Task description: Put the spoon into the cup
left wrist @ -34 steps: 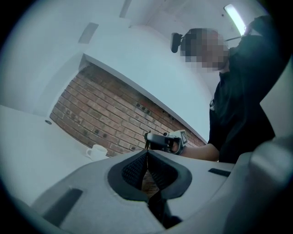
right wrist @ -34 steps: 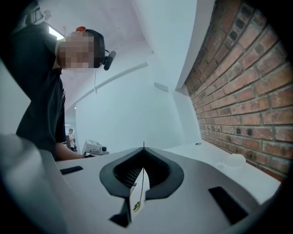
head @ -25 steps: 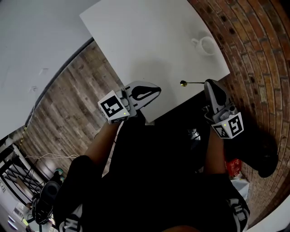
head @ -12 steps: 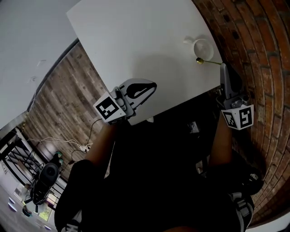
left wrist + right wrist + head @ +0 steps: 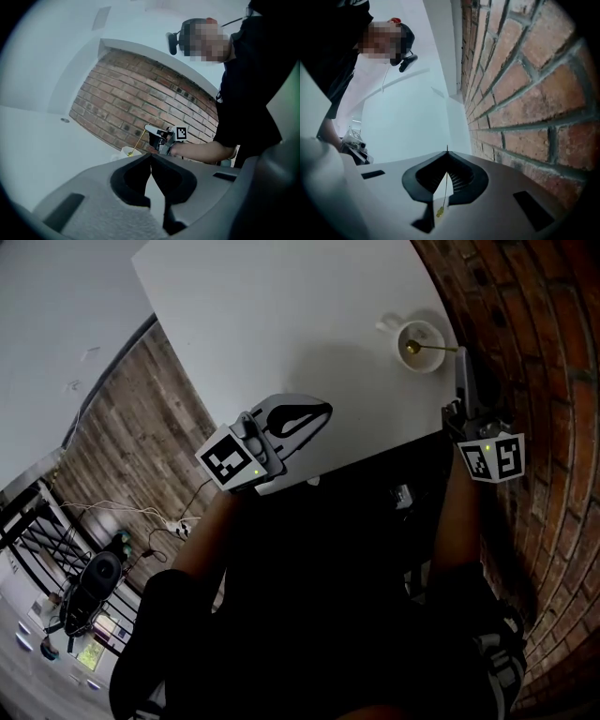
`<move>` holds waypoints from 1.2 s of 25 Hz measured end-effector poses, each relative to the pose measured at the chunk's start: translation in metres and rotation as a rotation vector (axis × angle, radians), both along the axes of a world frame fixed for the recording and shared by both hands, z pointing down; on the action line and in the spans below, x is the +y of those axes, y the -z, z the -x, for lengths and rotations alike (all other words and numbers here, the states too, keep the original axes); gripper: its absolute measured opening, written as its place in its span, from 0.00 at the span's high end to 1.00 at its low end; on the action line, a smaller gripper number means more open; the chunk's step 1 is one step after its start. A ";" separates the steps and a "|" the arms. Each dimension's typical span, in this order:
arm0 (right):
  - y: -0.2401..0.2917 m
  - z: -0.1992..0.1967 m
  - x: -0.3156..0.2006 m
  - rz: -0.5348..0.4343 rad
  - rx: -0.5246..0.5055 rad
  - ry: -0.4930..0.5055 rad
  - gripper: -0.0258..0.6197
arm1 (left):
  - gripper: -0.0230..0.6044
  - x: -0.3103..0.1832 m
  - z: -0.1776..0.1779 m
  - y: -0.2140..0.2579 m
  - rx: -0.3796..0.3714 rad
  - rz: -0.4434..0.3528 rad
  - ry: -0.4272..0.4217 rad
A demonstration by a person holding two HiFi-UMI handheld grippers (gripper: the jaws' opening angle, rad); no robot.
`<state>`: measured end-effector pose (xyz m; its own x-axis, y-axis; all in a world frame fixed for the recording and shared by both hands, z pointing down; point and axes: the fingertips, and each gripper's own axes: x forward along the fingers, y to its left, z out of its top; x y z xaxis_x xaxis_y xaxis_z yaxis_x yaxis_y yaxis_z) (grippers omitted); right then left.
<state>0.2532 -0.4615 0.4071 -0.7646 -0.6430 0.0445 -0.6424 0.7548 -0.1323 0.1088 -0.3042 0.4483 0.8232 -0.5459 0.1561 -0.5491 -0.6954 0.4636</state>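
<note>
A white cup (image 5: 421,341) stands near the right edge of the white table (image 5: 300,306). My right gripper (image 5: 459,360) is shut on the handle of a thin gold spoon (image 5: 433,349), holding it about level. The spoon's bowl sits inside the cup's mouth. In the right gripper view the spoon (image 5: 443,197) hangs between the closed jaws of the right gripper (image 5: 447,152). My left gripper (image 5: 323,412) hovers over the table's near edge, shut on nothing. The left gripper view shows the left gripper (image 5: 151,154), and beyond it the cup (image 5: 125,151), the spoon (image 5: 137,143) and the right gripper (image 5: 149,128).
A brick wall (image 5: 534,343) runs close along the table's right side, right behind the cup. Wood plank floor (image 5: 141,427) lies left of the table. Cables and a stand (image 5: 89,582) sit at the lower left. The person's dark clothing fills the lower middle.
My right gripper carried the spoon from the table's near edge up to the cup, and its bowl now lies in the cup's mouth. The left gripper shifted slightly along the near edge.
</note>
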 end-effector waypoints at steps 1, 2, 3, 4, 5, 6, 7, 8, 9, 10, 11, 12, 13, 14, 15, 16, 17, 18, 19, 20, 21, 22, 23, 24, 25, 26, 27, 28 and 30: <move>-0.006 0.001 -0.003 0.008 -0.002 -0.001 0.95 | 0.94 0.000 -0.001 0.001 -0.007 0.001 -0.005; -0.011 0.001 -0.005 0.016 0.000 -0.001 0.95 | 0.94 0.000 -0.001 0.001 -0.013 0.003 -0.008; -0.017 0.002 -0.007 0.024 0.003 -0.001 0.95 | 0.94 0.001 0.000 0.001 -0.020 0.007 -0.008; -0.021 0.002 -0.009 0.032 0.005 -0.001 0.95 | 0.94 0.002 0.001 0.001 -0.027 0.013 -0.006; -0.026 0.001 -0.009 0.040 0.003 -0.001 0.95 | 0.94 0.003 0.002 0.000 -0.034 0.020 -0.003; -0.030 0.001 -0.010 0.050 -0.003 -0.002 0.95 | 0.94 0.003 0.003 -0.001 -0.042 0.027 -0.001; -0.034 -0.001 -0.011 0.060 -0.013 -0.005 0.95 | 0.94 0.004 0.003 -0.003 -0.050 0.031 -0.001; -0.038 -0.002 -0.012 0.071 -0.025 -0.010 0.95 | 0.94 0.005 0.003 -0.003 -0.058 0.034 -0.004; -0.041 -0.004 -0.013 0.080 -0.034 -0.015 0.95 | 0.94 0.006 0.002 -0.003 -0.063 0.034 -0.009; -0.043 -0.005 -0.013 0.086 -0.039 -0.018 0.95 | 0.94 0.007 0.000 -0.003 -0.067 0.034 -0.014; -0.045 -0.005 -0.014 0.089 -0.039 -0.017 0.95 | 0.94 0.008 -0.003 -0.002 -0.070 0.034 -0.019; -0.047 -0.005 -0.014 0.092 -0.034 -0.013 0.95 | 0.94 0.009 -0.005 -0.001 -0.073 0.034 -0.024; -0.050 -0.005 -0.013 0.096 -0.027 -0.009 0.95 | 0.94 0.010 -0.008 -0.001 -0.075 0.036 -0.028; -0.052 -0.004 -0.013 0.101 -0.022 -0.006 0.95 | 0.94 0.011 -0.010 -0.001 -0.076 0.037 -0.030; -0.054 -0.003 -0.013 0.105 -0.018 -0.003 0.95 | 0.94 0.012 -0.011 -0.001 -0.077 0.039 -0.032; -0.056 -0.003 -0.013 0.109 -0.016 -0.002 0.95 | 0.94 0.012 -0.013 -0.001 -0.077 0.040 -0.034; -0.057 -0.002 -0.012 0.111 -0.014 0.000 0.95 | 0.94 0.013 -0.014 -0.001 -0.078 0.041 -0.036; -0.058 -0.001 -0.012 0.112 -0.012 0.001 0.95 | 0.94 0.014 -0.016 0.000 -0.079 0.040 -0.039; -0.059 0.000 -0.011 0.111 -0.008 0.002 0.95 | 0.94 0.015 -0.017 0.000 -0.078 0.039 -0.042; -0.060 0.001 -0.010 0.110 -0.003 0.005 0.95 | 0.94 0.016 -0.018 0.000 -0.076 0.039 -0.046; -0.061 0.003 -0.009 0.108 0.003 0.008 0.95 | 0.94 0.017 -0.020 0.000 -0.073 0.039 -0.050; -0.061 0.003 -0.008 0.107 0.007 0.011 0.95 | 0.94 0.018 -0.021 0.000 -0.070 0.040 -0.054; -0.062 0.004 -0.008 0.107 0.010 0.012 0.95 | 0.94 0.019 -0.023 0.000 -0.068 0.040 -0.058; -0.062 0.004 -0.007 0.108 0.010 0.012 0.95 | 0.94 0.020 -0.024 0.000 -0.068 0.040 -0.062; -0.063 0.003 -0.007 0.109 0.010 0.011 0.95 | 0.94 0.021 -0.025 0.000 -0.069 0.039 -0.066; -0.063 0.002 -0.006 0.110 0.010 0.010 0.95 | 0.94 0.022 -0.026 0.000 -0.070 0.039 -0.067; -0.064 0.002 -0.006 0.109 0.014 0.007 0.95 | 0.94 0.023 -0.026 0.000 -0.070 0.039 -0.067; -0.064 0.001 -0.005 0.107 0.020 0.005 0.95 | 0.94 0.023 -0.026 0.001 -0.070 0.039 -0.064; -0.065 0.000 -0.005 0.100 0.035 -0.003 0.95 | 0.94 0.024 -0.025 0.002 -0.071 0.035 -0.057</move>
<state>0.2533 -0.4668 0.4718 -0.7593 -0.6365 0.1351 -0.6504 0.7369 -0.1839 0.1341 -0.2803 0.4467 0.8392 -0.4913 0.2330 -0.5409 -0.7108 0.4495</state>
